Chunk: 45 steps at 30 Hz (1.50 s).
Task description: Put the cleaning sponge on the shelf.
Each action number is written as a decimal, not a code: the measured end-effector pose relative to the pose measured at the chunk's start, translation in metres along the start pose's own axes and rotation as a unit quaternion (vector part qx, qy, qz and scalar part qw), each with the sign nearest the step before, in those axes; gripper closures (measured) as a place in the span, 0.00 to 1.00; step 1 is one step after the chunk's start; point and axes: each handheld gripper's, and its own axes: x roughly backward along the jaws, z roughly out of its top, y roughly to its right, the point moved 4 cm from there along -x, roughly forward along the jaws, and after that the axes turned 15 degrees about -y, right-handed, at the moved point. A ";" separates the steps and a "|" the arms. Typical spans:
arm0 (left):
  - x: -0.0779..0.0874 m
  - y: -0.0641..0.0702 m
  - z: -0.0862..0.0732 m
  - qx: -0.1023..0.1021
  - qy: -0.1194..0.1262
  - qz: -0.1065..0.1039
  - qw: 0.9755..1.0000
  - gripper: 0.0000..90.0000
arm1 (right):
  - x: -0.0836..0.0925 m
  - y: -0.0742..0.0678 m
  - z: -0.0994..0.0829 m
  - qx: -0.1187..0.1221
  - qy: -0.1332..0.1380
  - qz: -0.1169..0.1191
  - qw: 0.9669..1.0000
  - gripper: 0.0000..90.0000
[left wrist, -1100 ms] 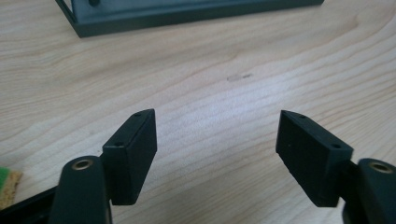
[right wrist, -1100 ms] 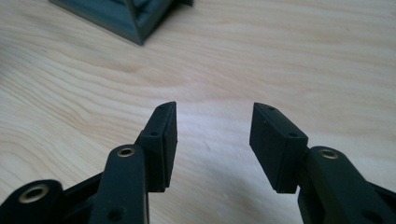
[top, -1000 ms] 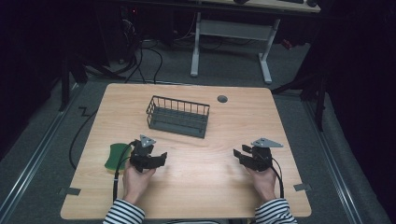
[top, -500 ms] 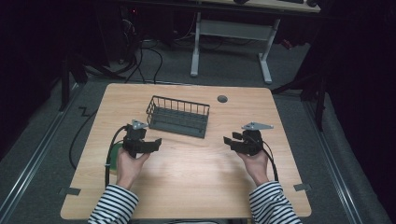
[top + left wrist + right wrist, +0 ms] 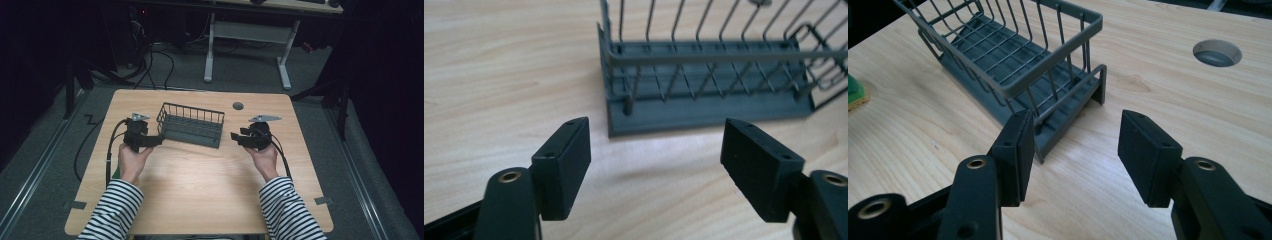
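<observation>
Both grippers, left (image 5: 152, 141) and right (image 5: 239, 137), are open (holding nothing), one at each end of the basket (image 5: 191, 124), likely to lift it together.

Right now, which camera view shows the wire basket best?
The high view: the whole wire basket shows there, standing on the table between the two grippers. The left gripper view gives one end and a long side close up. The right gripper view gives the other end and its inside.

left gripper (image 5: 159, 140): fingers apart, nothing between | right gripper (image 5: 234, 135): fingers just closing slightly, gap empty | forearms level, pointing inward
</observation>
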 end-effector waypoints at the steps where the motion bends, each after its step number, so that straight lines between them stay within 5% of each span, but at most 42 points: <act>1: 0.001 -0.003 0.002 0.004 0.002 0.001 1.000 0.33 | 0.000 -0.001 0.003 0.000 0.002 0.003 1.000 0.59; 4: 0.005 -0.006 0.007 -0.006 0.020 0.019 1.000 0.37 | 0.000 -0.004 0.011 0.007 0.001 -0.002 1.000 0.63; 7: 0.005 -0.010 0.014 -0.003 0.026 0.013 1.000 0.41 | 0.001 -0.009 0.019 0.028 0.002 -0.028 0.999 0.64; 11: 0.006 -0.015 0.023 0.010 0.036 -0.001 0.999 0.41 | 0.000 -0.010 0.032 0.018 0.010 -0.025 0.999 0.63; 16: 0.005 -0.018 0.037 0.013 0.037 0.016 0.999 0.45 | -0.007 -0.010 0.051 0.007 0.007 -0.023 1.000 0.60; 25: -0.017 -0.016 0.052 0.005 0.009 0.012 1.000 0.50 | -0.027 -0.006 0.057 -0.013 -0.011 -0.050 0.999 0.55; 32: -0.028 -0.023 0.057 0.018 0.010 -0.005 1.000 0.58 | -0.036 -0.008 0.060 -0.021 -0.022 -0.031 0.999 0.54; 38: -0.031 -0.027 0.055 0.011 -0.010 0.003 1.000 0.66 | -0.045 -0.013 0.057 -0.011 -0.051 -0.038 0.998 0.56; 45: -0.032 -0.025 0.052 -0.003 -0.024 -0.015 1.000 0.80 | -0.043 -0.018 0.056 0.005 -0.051 -0.044 0.998 0.65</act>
